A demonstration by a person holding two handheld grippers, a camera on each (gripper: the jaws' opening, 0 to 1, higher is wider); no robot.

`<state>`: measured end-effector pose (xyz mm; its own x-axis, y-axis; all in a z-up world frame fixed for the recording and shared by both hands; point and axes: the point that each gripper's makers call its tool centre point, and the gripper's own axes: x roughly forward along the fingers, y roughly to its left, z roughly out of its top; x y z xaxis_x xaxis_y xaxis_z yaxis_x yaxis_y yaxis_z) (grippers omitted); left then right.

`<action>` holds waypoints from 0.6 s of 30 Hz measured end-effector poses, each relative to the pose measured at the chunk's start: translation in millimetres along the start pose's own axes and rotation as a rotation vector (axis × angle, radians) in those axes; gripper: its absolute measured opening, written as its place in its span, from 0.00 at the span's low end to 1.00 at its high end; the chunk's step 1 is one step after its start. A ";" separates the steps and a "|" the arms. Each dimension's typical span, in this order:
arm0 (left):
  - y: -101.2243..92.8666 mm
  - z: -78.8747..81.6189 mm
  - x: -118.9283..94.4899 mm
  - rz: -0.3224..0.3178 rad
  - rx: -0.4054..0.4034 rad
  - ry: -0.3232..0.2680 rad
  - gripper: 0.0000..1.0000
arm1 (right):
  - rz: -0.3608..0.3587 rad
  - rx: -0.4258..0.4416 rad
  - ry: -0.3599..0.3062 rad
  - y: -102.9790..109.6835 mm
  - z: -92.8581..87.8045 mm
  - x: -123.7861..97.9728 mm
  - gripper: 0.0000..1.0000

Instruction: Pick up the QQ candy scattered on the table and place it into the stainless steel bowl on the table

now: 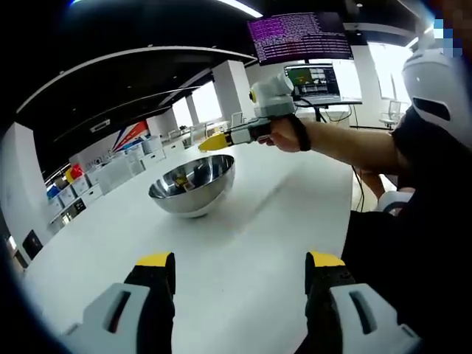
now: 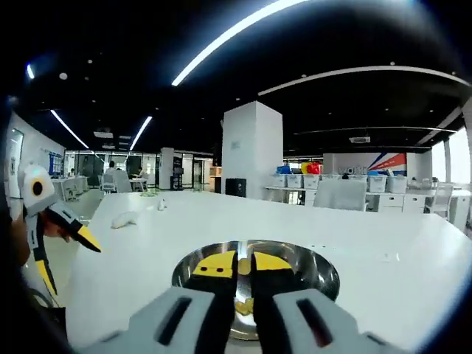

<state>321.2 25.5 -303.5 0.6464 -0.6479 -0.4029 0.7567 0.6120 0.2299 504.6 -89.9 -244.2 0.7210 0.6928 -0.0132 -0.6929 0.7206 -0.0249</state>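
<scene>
Left gripper (image 1: 240, 273) is held low at frame bottom, jaws wide, empty. Mid-frame sits the stainless steel bowl (image 1: 193, 186) on the white table (image 1: 273, 221). Right gripper (image 2: 237, 265) is poised over it, jaws nearly closed, apparently pinching a QQ candy (image 2: 243, 267); candies (image 2: 242, 306) already lie inside. Risk: release too far off centre could bounce the candy out.

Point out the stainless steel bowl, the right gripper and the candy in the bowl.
stainless steel bowl (image 1: 193, 193): left gripper view, outer wall facing the camera.
right gripper (image 1: 209, 143): left gripper view, yellow jaw tips above the bowl.
candy (image 2: 242, 305): right gripper view, yellow pieces on the bowl's floor between the jaws.
</scene>
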 end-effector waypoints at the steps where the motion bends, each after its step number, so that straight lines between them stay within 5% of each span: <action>1: 0.1 0.0 0.2 0.000 0.000 0.001 0.71 | -0.001 0.013 -0.002 -1.2 -0.4 -0.4 0.07; 4: 0.0 0.3 0.8 -0.002 0.000 0.001 0.71 | 0.008 0.052 -0.008 -1.3 -0.6 -1.5 0.16; 18: 3.4 2.2 4.0 -0.004 -0.009 -0.009 0.72 | 0.009 0.076 -0.018 -1.7 -3.7 -10.5 0.19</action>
<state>326.6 24.0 -302.3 0.6446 -0.6542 -0.3955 0.7581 0.6137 0.2205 498.2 -98.5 -247.8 0.7151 0.6990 0.0044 -0.6983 0.7140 0.0515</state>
